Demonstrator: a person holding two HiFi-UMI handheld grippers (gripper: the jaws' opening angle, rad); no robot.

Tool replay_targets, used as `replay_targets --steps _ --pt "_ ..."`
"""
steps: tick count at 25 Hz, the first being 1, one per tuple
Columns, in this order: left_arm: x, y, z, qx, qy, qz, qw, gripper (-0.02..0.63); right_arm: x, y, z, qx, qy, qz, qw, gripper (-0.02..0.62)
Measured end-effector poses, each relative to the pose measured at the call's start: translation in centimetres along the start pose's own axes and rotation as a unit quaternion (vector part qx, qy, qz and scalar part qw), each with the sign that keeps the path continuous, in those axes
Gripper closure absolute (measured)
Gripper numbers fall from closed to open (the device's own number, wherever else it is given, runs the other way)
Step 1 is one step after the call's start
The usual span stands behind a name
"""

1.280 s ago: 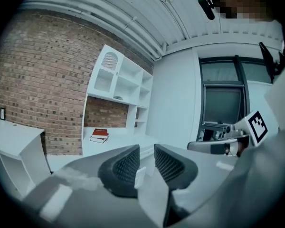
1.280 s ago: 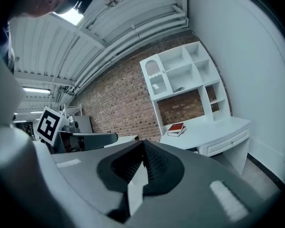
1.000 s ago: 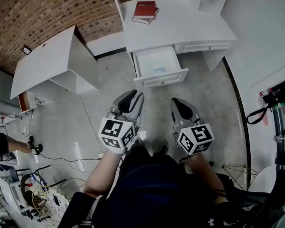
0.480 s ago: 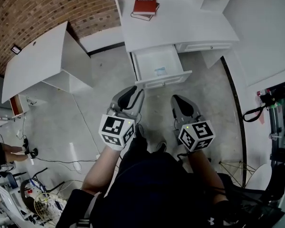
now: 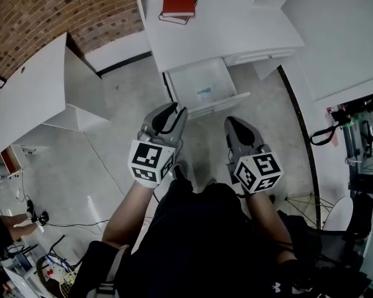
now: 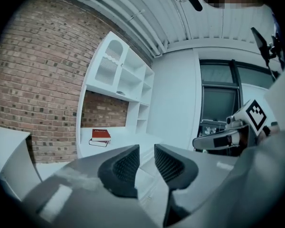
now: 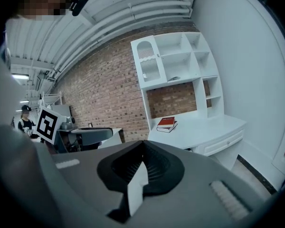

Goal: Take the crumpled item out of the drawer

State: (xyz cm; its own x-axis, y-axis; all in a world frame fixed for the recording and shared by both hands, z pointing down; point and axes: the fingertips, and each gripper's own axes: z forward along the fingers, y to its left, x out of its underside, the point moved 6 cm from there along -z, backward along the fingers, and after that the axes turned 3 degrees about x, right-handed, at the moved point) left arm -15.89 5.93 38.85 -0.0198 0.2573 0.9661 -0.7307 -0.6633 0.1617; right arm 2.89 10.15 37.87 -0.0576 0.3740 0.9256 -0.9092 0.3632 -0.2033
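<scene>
The white drawer [image 5: 219, 102] stands pulled out from the white desk [image 5: 236, 30] in the head view. A small pale blue crumpled item [image 5: 204, 93] lies inside it, near the front. Both grippers are held over the floor, short of the drawer front. My left gripper [image 5: 170, 118] [image 6: 147, 148] is open by a narrow gap, with nothing between its ribbed pads. My right gripper [image 5: 236, 128] [image 7: 142, 144] is shut and empty. In both gripper views the jaws hide the drawer's inside.
Two red books [image 5: 177, 2] [image 6: 100, 135] [image 7: 166, 122] lie stacked at the back of the desk, under a white shelf unit [image 7: 175, 63]. A second white desk [image 5: 31, 98] stands to the left. Cables [image 5: 56, 210] trail on the concrete floor. A brick wall [image 5: 62, 11] runs behind.
The desk and open drawer have shifted left and come slightly nearer in the head view. Both grippers keep the same pose and jaw state.
</scene>
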Motion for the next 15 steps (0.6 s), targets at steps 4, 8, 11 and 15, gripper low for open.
replay_targets --steps 4,8,11,15 --pt "0.5 2.1 0.9 0.006 0.008 -0.001 1.0 0.497 -0.2 -0.3 1.2 0.016 0.005 -0.001 1.0 0.592" --pt "1.4 3.4 2.3 0.009 0.013 -0.014 0.9998 0.497 0.1 -1.6 2.3 0.025 0.015 0.003 1.0 0.592" --pt "1.9 4.1 3.7 0.006 0.026 -0.01 0.9996 0.497 0.4 -3.1 3.2 0.023 0.019 0.013 0.999 0.592" --pt "2.9 4.3 5.7 0.038 0.068 -0.011 0.9969 0.497 0.6 -4.9 5.3 0.009 0.019 0.037 0.999 0.592"
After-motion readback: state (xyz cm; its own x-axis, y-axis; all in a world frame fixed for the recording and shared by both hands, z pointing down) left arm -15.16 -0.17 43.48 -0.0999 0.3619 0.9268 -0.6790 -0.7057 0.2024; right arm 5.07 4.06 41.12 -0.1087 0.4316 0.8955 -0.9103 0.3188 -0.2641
